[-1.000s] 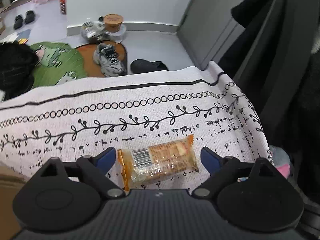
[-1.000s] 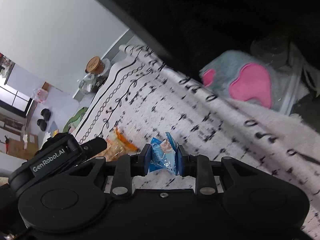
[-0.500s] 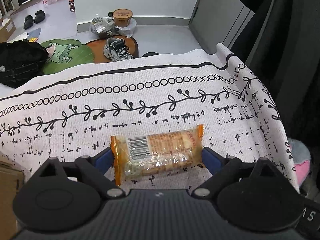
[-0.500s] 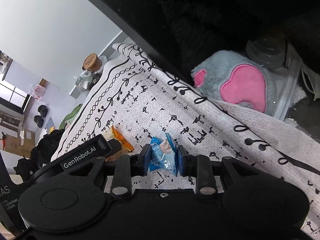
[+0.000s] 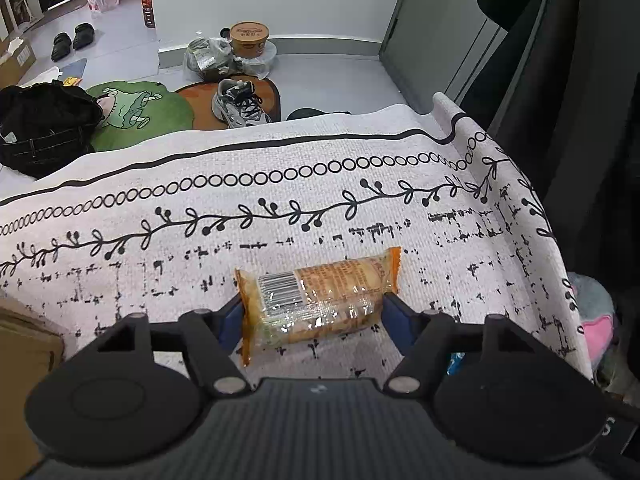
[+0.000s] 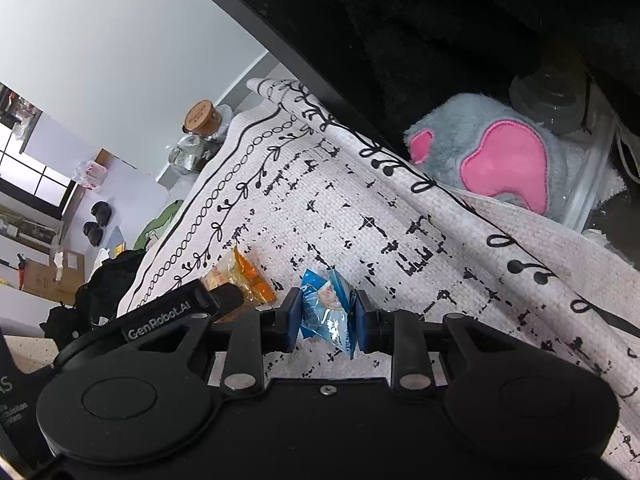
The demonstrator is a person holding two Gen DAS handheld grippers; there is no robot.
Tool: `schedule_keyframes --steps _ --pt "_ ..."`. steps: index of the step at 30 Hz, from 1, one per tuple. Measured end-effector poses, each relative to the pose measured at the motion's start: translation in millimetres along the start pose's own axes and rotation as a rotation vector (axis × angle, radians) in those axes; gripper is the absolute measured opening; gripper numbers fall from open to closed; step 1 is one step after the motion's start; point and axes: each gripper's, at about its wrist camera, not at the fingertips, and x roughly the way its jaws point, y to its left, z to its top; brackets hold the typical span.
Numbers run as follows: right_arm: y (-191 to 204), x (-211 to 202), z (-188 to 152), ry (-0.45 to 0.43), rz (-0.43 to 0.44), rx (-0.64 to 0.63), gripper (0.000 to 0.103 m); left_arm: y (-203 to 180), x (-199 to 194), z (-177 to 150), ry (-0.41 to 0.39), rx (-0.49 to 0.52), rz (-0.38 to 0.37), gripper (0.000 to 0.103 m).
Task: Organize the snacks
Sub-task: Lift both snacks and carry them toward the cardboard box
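Observation:
An orange-ended clear snack pack [image 5: 320, 300] with a barcode lies crosswise on the white patterned cloth [image 5: 280, 200]. My left gripper [image 5: 312, 314] is closing around it, and its blue pads touch both ends of the pack. In the right wrist view the same pack [image 6: 240, 276] shows beside the left gripper's finger [image 6: 224, 296]. My right gripper [image 6: 326, 318] is shut on a small blue snack packet [image 6: 324, 304], held just above the cloth [image 6: 360, 208]. A sliver of that blue packet [image 5: 456, 360] peeks out behind the left gripper's right finger.
A cardboard box [image 5: 24, 340] sits at the cloth's left edge. A grey and pink plush toy [image 6: 492, 156] lies off the right edge, under dark hanging clothes [image 5: 580, 120]. On the floor beyond are a sneaker [image 5: 240, 102], a green mat [image 5: 136, 112] and a black bag [image 5: 44, 124].
The left gripper's jaws have narrowed from wide apart to touching both ends of the orange pack. The right gripper has stayed shut on the blue packet and has barely moved.

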Motion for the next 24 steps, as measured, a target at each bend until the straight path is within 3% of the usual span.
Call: schedule_keyframes --steps 24 --pt "38 -55 -45 -0.116 0.083 -0.083 0.027 42 -102 -28 -0.098 -0.012 -0.037 0.067"
